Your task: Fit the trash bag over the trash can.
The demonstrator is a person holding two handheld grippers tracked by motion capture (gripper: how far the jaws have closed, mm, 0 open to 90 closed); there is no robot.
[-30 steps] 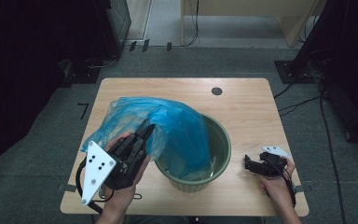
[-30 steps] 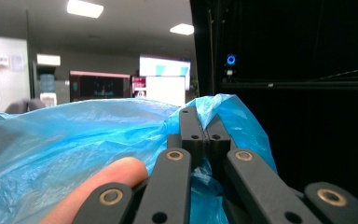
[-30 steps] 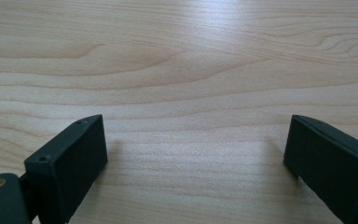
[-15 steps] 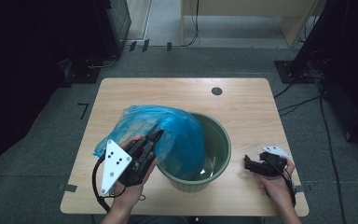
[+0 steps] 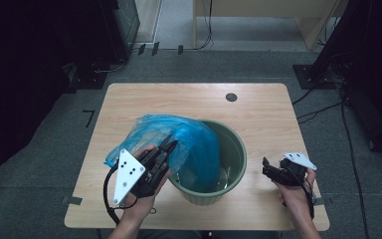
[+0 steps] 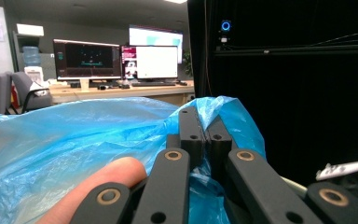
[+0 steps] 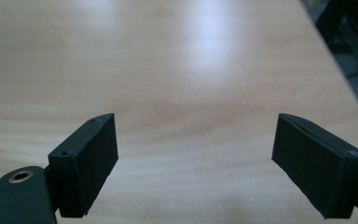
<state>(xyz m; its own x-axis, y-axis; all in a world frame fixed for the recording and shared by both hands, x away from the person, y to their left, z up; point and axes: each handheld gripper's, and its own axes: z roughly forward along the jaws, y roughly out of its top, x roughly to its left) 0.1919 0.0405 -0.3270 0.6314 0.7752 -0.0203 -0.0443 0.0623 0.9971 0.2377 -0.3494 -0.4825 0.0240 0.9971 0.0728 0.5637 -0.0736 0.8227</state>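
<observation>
The left gripper (image 5: 168, 145) is clenched on a fold of the blue plastic bag (image 5: 179, 144), which is draped over the left rim of the green bucket (image 5: 236, 159) near the table's (image 5: 189, 99) near edge; since a second ago the bag has sunk lower and bunched closer to the bucket. The right gripper (image 5: 266, 167), at the near right, holds nothing: its jaws stand apart over bare wood and have just been closing a little.
</observation>
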